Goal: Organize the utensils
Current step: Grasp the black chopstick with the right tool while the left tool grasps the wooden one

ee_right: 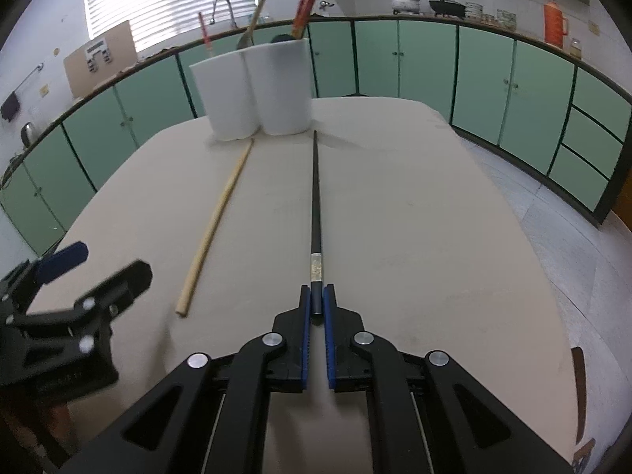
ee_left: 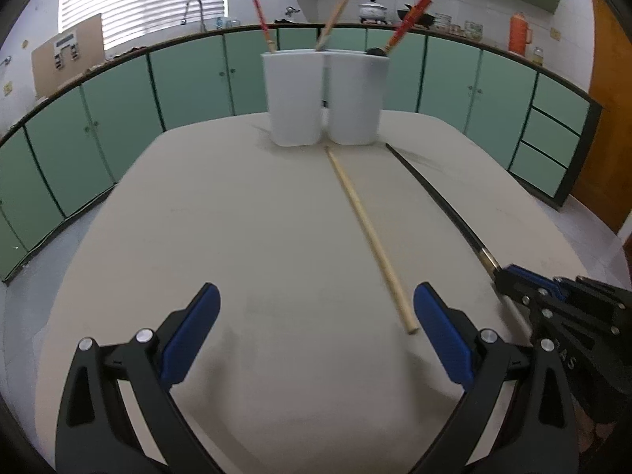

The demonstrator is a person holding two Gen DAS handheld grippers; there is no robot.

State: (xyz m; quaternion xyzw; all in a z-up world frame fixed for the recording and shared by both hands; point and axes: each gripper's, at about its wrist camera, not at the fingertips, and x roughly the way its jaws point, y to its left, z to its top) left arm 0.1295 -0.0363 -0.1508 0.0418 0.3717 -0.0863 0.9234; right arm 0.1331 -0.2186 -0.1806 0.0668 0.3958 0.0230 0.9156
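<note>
Several utensils are already stood in 2 white holders (ee_left: 324,94). The black chopstick (ee_right: 316,205) is clamped by the right gripper (ee_right: 316,304); the wooden chopstick (ee_left: 371,237) is left beside the wide-open left gripper (ee_left: 316,331) on the tabletop (ee_left: 237,237).

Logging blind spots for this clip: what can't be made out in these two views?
- White holders: insides hidden by their walls in both views, so the lower ends of the standing utensils are unseen.
- Black chopstick: near end hidden between the shut right tool's pads.
- Left tool: blurred and cut off by the edge in the right wrist view.
- Counter items: too small to identify.
</note>
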